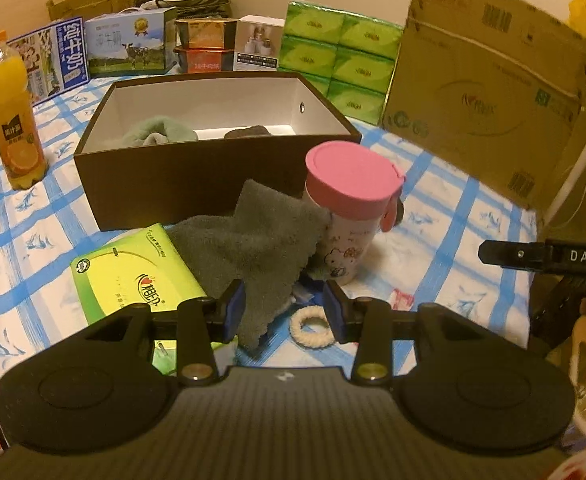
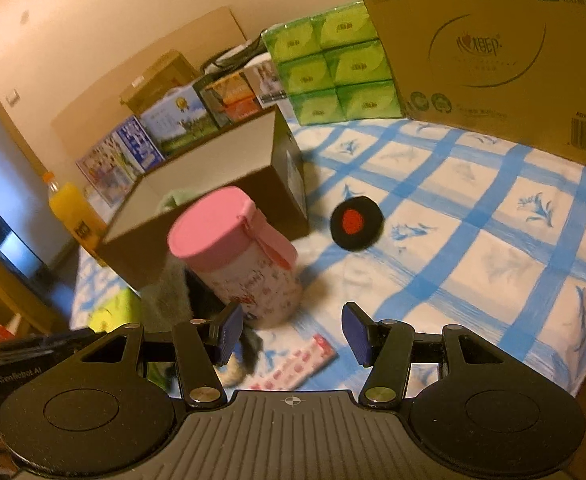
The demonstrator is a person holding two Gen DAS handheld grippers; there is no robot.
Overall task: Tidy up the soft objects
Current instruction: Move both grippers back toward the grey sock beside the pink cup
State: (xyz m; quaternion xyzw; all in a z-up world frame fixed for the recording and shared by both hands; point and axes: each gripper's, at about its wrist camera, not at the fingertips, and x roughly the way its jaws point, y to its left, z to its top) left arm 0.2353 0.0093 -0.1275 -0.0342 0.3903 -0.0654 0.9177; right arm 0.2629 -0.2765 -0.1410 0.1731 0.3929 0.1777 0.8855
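Left gripper [image 1: 285, 308] jaws apart, grey cloth [image 1: 253, 240] edge hanging between pads, touching left pad [image 1: 235, 308], not pinched. Cloth draped over green tissue pack [image 1: 133, 276], against pink-lidded cup [image 1: 349, 216], in front of brown box [image 1: 213, 184]. Left view only: green and dark soft items inside box, cream hair tie [image 1: 311, 326] on checked sheet [image 1: 453, 216]. Right gripper [image 2: 291, 334] jaws apart, holding nothing. Right view only: black disc with red centre [image 2: 357, 222], possibly soft pad; blurred.

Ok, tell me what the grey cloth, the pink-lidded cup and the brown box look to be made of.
Grey cloth: fuzzy, matte pile, likely fleece or microfibre. Pink-lidded cup: smooth pink lid, probably plastic or silicone; printed body unclear. Brown box: stiff, flat walls, white inside, apparently cardboard.
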